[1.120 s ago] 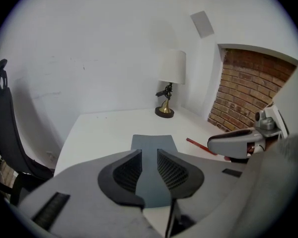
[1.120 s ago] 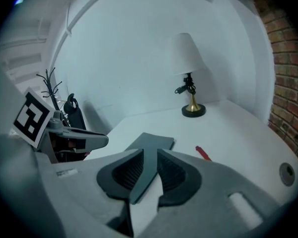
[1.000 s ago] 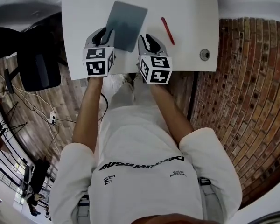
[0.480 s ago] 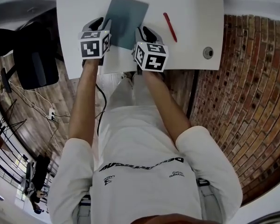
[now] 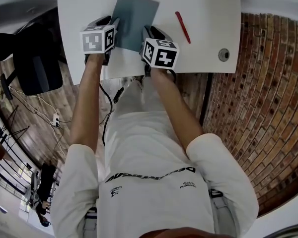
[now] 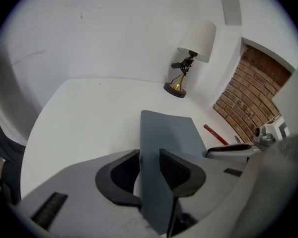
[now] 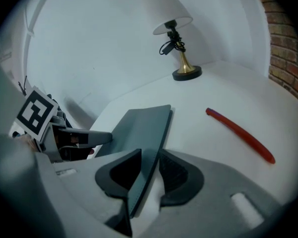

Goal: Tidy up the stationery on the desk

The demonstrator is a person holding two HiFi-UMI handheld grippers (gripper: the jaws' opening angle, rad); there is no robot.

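Note:
A grey-blue notebook (image 5: 134,19) lies over the near middle of the white desk (image 5: 203,4), and both grippers hold its near end. My left gripper (image 5: 111,28) is shut on its left edge; the cover (image 6: 166,135) stands between the pads. My right gripper (image 5: 148,34) is shut on its right edge, where the cover (image 7: 145,125) runs up between the jaws. A red pen (image 5: 183,27) lies loose on the desk right of the notebook, also seen as the pen (image 7: 241,134) in the right gripper view and the pen (image 6: 216,134) in the left gripper view.
A table lamp (image 6: 188,58) with a white shade and brass base stands at the desk's far end by the wall. A round cable grommet (image 5: 223,54) sits near the desk's right front corner. A black chair (image 5: 35,63) stands left; a brick wall (image 5: 258,108) runs right.
Both grippers have moved a little farther over the desk with the notebook between them, and their marker cubes have tilted up. The red pen has stayed put.

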